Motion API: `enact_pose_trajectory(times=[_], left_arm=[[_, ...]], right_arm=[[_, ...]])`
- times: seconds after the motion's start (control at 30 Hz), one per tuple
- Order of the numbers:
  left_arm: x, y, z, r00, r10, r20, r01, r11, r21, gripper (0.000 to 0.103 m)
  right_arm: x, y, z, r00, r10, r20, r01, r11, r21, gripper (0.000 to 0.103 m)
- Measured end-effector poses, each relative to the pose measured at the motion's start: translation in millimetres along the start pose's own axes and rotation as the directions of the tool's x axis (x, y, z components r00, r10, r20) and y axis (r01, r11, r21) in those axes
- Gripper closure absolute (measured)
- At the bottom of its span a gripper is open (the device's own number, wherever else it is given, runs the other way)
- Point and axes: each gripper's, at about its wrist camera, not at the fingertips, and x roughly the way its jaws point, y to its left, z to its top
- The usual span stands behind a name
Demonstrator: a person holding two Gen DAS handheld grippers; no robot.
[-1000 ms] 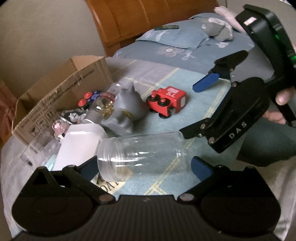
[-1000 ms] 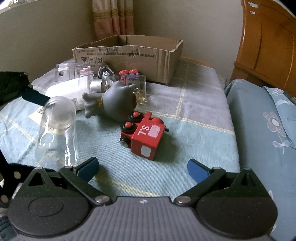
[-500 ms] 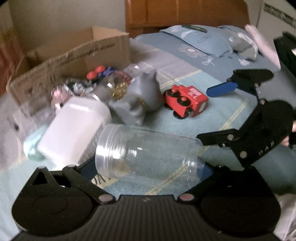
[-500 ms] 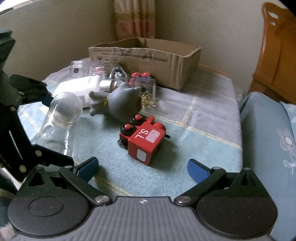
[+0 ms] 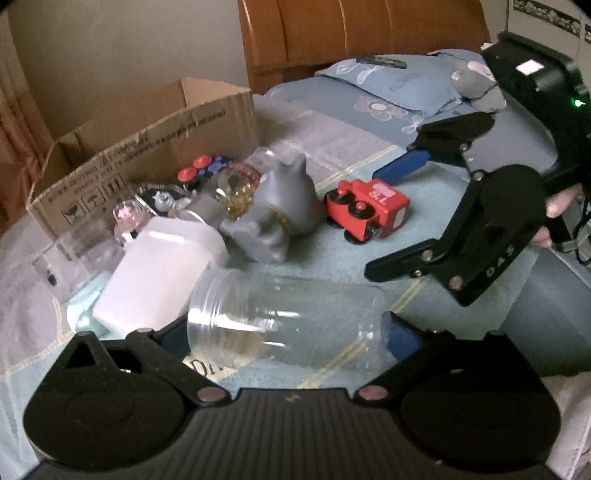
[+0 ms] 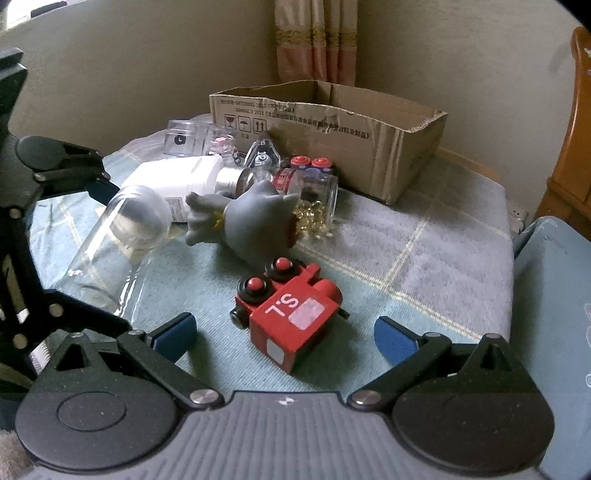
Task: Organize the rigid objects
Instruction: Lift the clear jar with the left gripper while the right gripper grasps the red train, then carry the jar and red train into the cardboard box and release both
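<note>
A clear plastic jar lies on its side between the fingers of my left gripper, which is shut on it; it also shows in the right wrist view. A red toy train lies on the blue blanket, just ahead of my right gripper, which is open and empty with its blue pads either side of the train. The train also shows in the left wrist view. A grey animal figure, a white bottle and a small jar of gold beads lie behind.
An open cardboard box stands at the back of the bed. Clear containers and small toys with red caps lie beside it. A wooden headboard and a blue pillow are at the far side.
My left gripper has closed on the clear jar and tilted with it. My right gripper has moved forward and down, so the red train now sits between its open fingers.
</note>
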Motion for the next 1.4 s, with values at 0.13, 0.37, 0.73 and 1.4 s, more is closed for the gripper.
enact_pose_trajectory(times=[0.13, 0.37, 0.73, 1.4], left_arm=[[-1.8, 0.0, 2.4, 1.000, -0.001, 0.009, 0.001, 1.000, -0.004, 0.008], [-14.8, 3.5, -2.7, 1.000, -0.004, 0.005, 0.004, 1.000, -0.019, 0.008], [-33.6, 19.0, -25.1, 0.999, 0.027, -0.018, -0.028, 0.999, -0.037, 0.009], [-36.4, 32.2, -26.1, 1.000, 0.028, -0.009, -0.028, 0.998, -0.056, 0.013]], right_arm=[[0.8, -0.3, 0.4, 1.000, 0.003, 0.000, -0.003, 1.000, -0.003, 0.000], [12.6, 1.9, 14.7, 0.999, 0.032, -0.020, -0.032, 0.999, -0.038, 0.000], [-3.5, 20.4, 11.9, 0.988, 0.138, -0.074, -0.139, 0.990, -0.001, 0.000], [1.4, 36.8, 22.1, 0.994, -0.076, -0.075, 0.079, 0.996, 0.034, 0.036]])
